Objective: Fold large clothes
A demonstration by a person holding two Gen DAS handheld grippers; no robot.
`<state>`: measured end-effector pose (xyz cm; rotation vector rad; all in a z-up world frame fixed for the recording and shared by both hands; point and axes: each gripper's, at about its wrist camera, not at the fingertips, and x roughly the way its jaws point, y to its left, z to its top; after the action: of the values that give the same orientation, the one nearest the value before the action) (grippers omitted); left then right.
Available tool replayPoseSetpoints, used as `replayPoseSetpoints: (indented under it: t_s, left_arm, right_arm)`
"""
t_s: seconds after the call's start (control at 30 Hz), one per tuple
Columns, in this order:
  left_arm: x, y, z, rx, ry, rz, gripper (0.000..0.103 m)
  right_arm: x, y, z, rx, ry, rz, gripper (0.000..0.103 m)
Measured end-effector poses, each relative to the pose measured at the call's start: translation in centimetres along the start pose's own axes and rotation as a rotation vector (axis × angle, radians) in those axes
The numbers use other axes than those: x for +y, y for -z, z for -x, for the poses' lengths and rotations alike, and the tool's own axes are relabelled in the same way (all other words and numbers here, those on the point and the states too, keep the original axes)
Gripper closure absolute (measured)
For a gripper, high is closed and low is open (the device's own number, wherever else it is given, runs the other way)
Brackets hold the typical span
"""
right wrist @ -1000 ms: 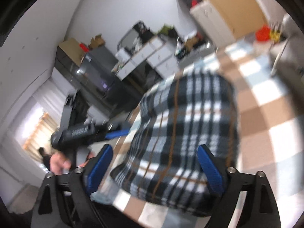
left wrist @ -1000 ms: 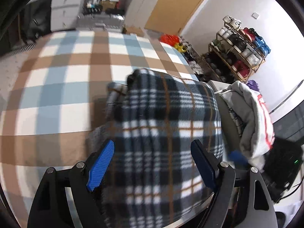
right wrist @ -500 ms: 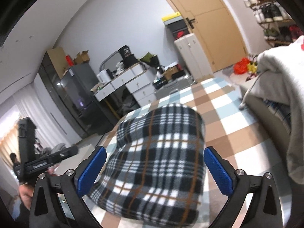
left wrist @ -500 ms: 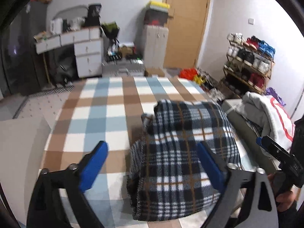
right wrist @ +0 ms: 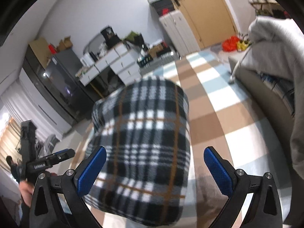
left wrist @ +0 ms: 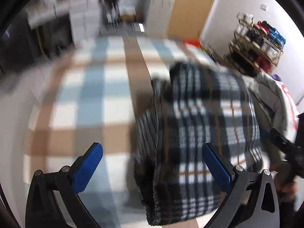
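1. Left gripper (left wrist: pixel 152 168): jaws stand wide apart. Nothing is clamped between the blue pads (left wrist: pixel 88 168). The view is heavily motion-blurred.
2. Right gripper (right wrist: pixel 154 169): jaws likewise wide apart, gripping nothing. The blue pads (right wrist: pixel 218 171) are clear in this view.
3. Plaid garment (right wrist: pixel 144 144): a folded black, white and tan checked bundle, lying on the checked blanket (right wrist: pixel 218 102) of brown, blue and white squares. In the right wrist view it sits in front of the jaws, with its near edge running low between the fingers.
4. In the left wrist view the plaid garment (left wrist: pixel 199 133) lies to the right of centre, its stacked folded edge facing left. The right-hand pad overlaps it in the picture; whether they touch cannot be told through the blur.
5. Grey sweatshirt (right wrist: pixel 281 43): heaped on a grey seat to the right of the blanket, apart from the plaid bundle.
6. Shoe rack (left wrist: pixel 258 41): stands against the white wall, far right.
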<state>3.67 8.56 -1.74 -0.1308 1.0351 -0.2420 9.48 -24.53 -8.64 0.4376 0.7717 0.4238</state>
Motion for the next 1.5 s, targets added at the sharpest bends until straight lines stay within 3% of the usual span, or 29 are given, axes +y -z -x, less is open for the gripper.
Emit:
replayPoseSetpoints:
  t_s: [0.07, 0.2, 0.3, 0.43, 0.5, 0.7, 0.87, 0.9, 1.03, 1.13, 1.3, 1.4, 1.5]
  left_arm:
    - [1.2, -0.6, -1.3, 0.062, 0.053, 0.029, 0.001]
    - [2.0, -2.2, -3.2, 0.132, 0.068, 0.012, 0.001]
    - [2.0, -2.9, -5.4, 0.244, 0.199, 0.034, 0.001]
    - [2.0, -3.1, -8.4, 0.438, 0.319, 0.089, 0.001]
    - [2.2, -3.4, -9.4, 0.489, 0.339, 0.104, 0.002]
    - [1.7, -4.1, -11.2, 0.529, 0.457, 0.162, 0.001]
    - [0.8, -4.0, -12.4, 0.506, 0.523, 0.160, 0.005]
    - [0.5, -3.7, -12.6, 0.504, 0.528, 0.158, 0.016]
    - [0.1, -3.2, -12.8, 0.480, 0.533, 0.150, 0.031]
    - [-0.4, -3.2, -12.6, 0.469, 0.536, 0.139, 0.037]
    - [-0.4, -3.3, -13.0, 0.464, 0.550, 0.138, 0.039]
    - [-0.8, -3.0, -13.1, 0.464, 0.567, 0.141, 0.039]
    - [0.8, -3.4, -11.9, 0.458, 0.564, 0.120, 0.043]
  right_arm:
    - [-0.4, 0.1, -0.7, 0.042, -0.011, -0.011, 0.000]
    - [-1.5, 0.1, -1.9, 0.106, -0.034, -0.043, 0.000]
    - [-1.9, 0.4, -2.5, 0.145, -0.048, -0.061, 0.000]
    - [-2.0, 0.8, -3.1, 0.193, -0.083, -0.093, 0.000]
    - [-1.9, 0.8, -3.3, 0.207, -0.104, -0.104, 0.000]
    - [-1.0, 1.1, -3.4, 0.231, -0.135, -0.101, 0.000]
    - [-1.5, 0.7, -3.7, 0.246, -0.171, -0.153, 0.000]
    - [-1.8, 0.5, -3.8, 0.250, -0.186, -0.181, 0.000]
    - [-3.1, -1.1, -5.1, 0.303, -0.208, -0.249, 0.000]
    - [-3.5, -2.3, -6.9, 0.355, -0.195, -0.226, 0.000]
    - [-2.9, -3.2, -9.2, 0.465, -0.197, -0.176, 0.000]
    - [-2.3, -3.2, -9.7, 0.487, -0.183, -0.114, 0.001]
    - [-2.0, -3.2, -9.4, 0.472, -0.171, -0.106, 0.012]
